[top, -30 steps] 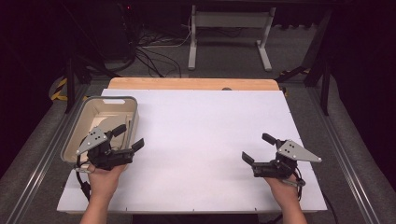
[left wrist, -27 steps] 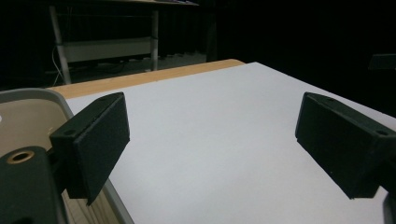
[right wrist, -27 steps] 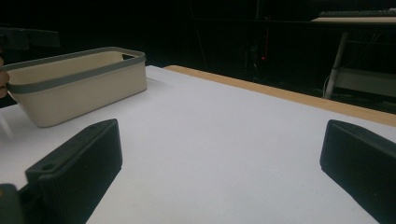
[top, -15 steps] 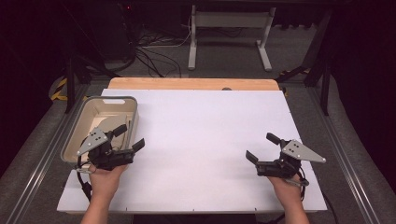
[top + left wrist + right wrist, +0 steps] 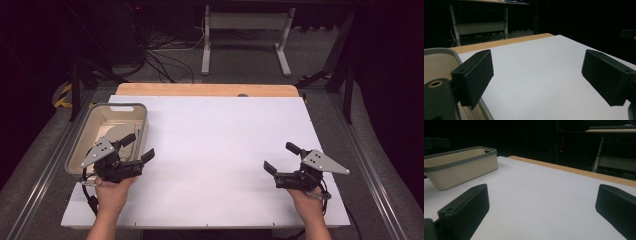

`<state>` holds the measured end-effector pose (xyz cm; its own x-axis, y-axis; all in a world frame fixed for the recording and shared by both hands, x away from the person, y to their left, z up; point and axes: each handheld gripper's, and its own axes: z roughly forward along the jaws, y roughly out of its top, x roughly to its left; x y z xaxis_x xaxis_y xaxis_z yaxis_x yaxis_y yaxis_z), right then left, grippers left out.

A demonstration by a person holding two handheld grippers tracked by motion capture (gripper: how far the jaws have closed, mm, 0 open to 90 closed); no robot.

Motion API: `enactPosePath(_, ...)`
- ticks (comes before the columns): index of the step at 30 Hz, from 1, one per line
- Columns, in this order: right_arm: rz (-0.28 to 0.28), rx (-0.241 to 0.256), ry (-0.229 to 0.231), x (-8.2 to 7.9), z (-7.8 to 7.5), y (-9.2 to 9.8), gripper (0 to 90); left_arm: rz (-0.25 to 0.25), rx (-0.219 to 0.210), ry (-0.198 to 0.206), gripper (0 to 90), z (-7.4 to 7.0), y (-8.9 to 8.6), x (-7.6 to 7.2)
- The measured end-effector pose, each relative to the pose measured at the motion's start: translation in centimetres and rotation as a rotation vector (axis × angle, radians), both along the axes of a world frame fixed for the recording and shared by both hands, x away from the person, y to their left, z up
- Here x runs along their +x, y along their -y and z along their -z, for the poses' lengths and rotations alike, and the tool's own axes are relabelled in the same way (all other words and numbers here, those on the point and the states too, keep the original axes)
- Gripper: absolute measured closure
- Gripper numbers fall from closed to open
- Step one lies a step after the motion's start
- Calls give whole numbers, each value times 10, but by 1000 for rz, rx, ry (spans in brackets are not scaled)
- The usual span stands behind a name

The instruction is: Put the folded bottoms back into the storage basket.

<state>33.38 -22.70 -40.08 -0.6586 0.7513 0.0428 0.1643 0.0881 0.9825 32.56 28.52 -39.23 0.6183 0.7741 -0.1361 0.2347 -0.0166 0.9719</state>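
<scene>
Your left gripper (image 5: 139, 149), jaws spread wide and empty, sits at the lower left of the frame right against the beige bin (image 5: 97, 120). Swing that hand carelessly and a jaw could clip the rim and shove the bin across the white counter (image 5: 220, 140). Your right gripper (image 5: 281, 158), equally open and empty at lower right, is well clear.

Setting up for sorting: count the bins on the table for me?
1: a beige bin sits at the table's left edge, beside the left tongs. The right tongs hover over bare white surface near the right edge.
</scene>
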Motion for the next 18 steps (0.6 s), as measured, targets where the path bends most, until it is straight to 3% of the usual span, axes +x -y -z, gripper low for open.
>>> enactPosePath(18, 0, 18, 4, -1, -1, 2, 0, -6, 8, -6, 113, 2, -1, 0)
